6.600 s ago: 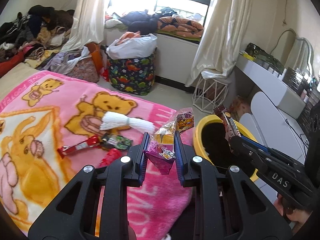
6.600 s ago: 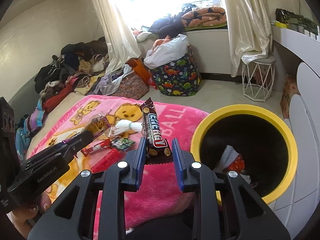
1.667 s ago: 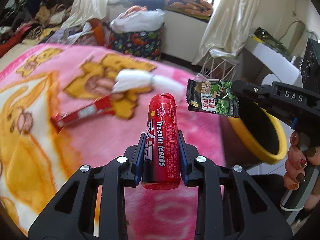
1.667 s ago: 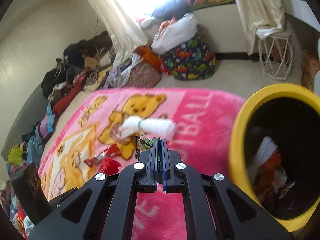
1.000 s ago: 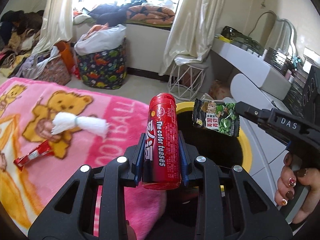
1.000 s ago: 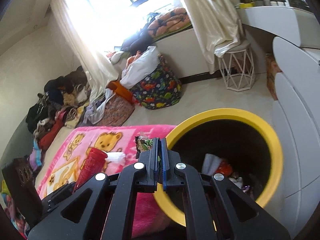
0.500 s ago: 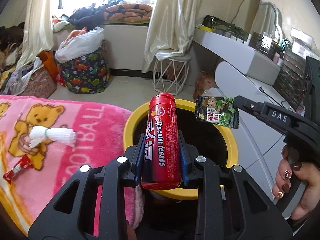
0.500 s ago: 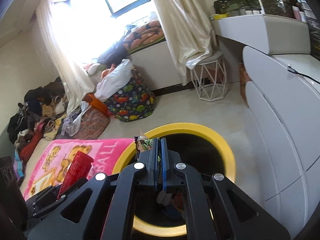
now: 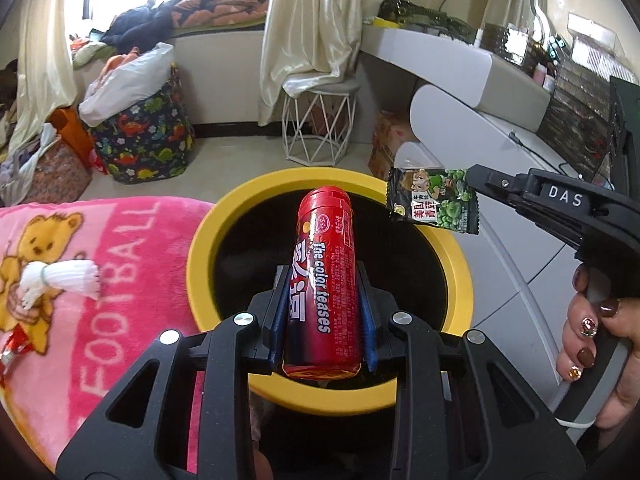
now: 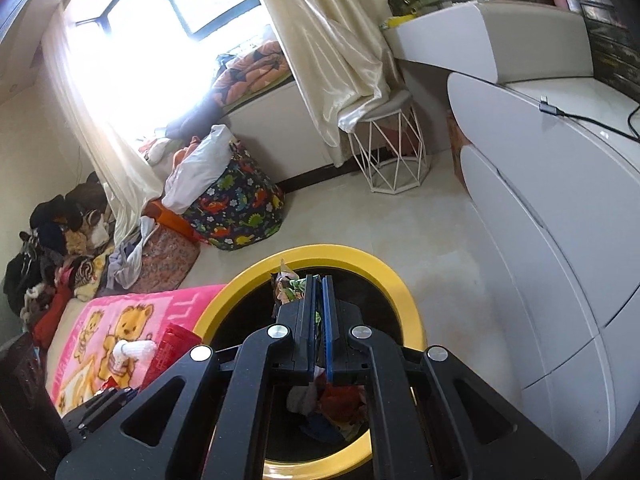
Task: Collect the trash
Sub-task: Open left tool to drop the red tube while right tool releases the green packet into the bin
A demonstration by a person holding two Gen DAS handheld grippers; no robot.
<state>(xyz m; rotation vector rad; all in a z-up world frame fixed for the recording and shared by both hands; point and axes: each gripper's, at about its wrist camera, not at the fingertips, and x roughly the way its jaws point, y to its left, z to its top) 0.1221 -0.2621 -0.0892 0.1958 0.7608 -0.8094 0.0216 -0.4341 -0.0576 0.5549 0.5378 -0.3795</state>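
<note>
While both pieces of trash are held over the yellow bin (image 9: 208, 240), neither is yet released. A red candy tube (image 9: 326, 276) is clamped between the blue pads of the left gripper (image 9: 322, 312), with its long axis running along the fingers toward twelve o'clock and its capped end reaching out over the black mouth of the bin. A green snack packet (image 9: 434, 206) is pinched flat at one edge by the right gripper (image 10: 318, 320), whose jaws are drawn almost together on it; in the left wrist view the packet is seen hanging at about two o'clock from the tube, over the far right part of the rim. In the right wrist view the bin opening is found directly beneath the fingers, and crumpled waste (image 10: 332, 400) is already seen at the bottom. Both grippers are judged to be close enough above the opening that a simple release should be all that is needed; the packet, held nearer the rim, is judged the likelier to be caught on the edge. Left on the pink bear blanket (image 9: 120, 280) at nine o'clock are a white tied bundle (image 9: 60, 280) and a red wrapper (image 9: 14, 350), still to be collected.
</note>
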